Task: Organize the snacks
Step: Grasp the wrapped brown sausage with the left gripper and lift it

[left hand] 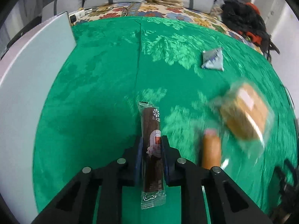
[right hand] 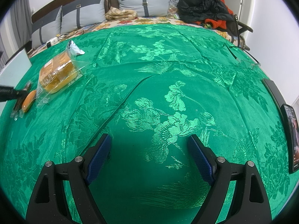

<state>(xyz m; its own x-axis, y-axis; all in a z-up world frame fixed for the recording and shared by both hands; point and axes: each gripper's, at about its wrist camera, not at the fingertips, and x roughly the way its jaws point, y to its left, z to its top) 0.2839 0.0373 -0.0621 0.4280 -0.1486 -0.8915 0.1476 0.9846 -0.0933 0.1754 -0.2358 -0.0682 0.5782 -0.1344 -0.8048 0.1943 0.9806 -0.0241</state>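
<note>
Gripping a brown snack stick [left hand: 151, 149] in clear wrap, left tool [left hand: 151, 145] closed on its middle, both blue pads [left hand: 138, 160] pressed against the wrapper. Stick pointing straight ahead along the fingers, above the green brocade cloth [left hand: 104, 85]; printed seal facing up, crimped wrapper ends sticking out front and back of the grip. Just to its right, lying on the cloth, an orange sausage [left hand: 211, 152] in clear film, blurred. Beyond that, a wrapped bread slice pack [left hand: 244, 112], also blurred. Farther off, well apart from the rest, a small grey-blue packet [left hand: 213, 59]. White panel [left hand: 31, 78] standing along the left edge of the cloth.

Seen from the right wrist: right tool [right hand: 149, 149] spread wide, holding nothing, blue fingers [right hand: 101, 153] hovering over bare green cloth [right hand: 168, 93]. Far to the left, the bread pack [right hand: 58, 74], with the grey packet [right hand: 74, 48] behind it and the orange sausage [right hand: 29, 100] in front, beside the dark stick and the tip of the left tool [right hand: 20, 95]. Dark phone [right hand: 291, 138] at the right edge. Grey pillows [right hand: 145, 1], a heap of black and red clothes [right hand: 203, 5] and a floral sheet [right hand: 149, 20] behind.
</note>
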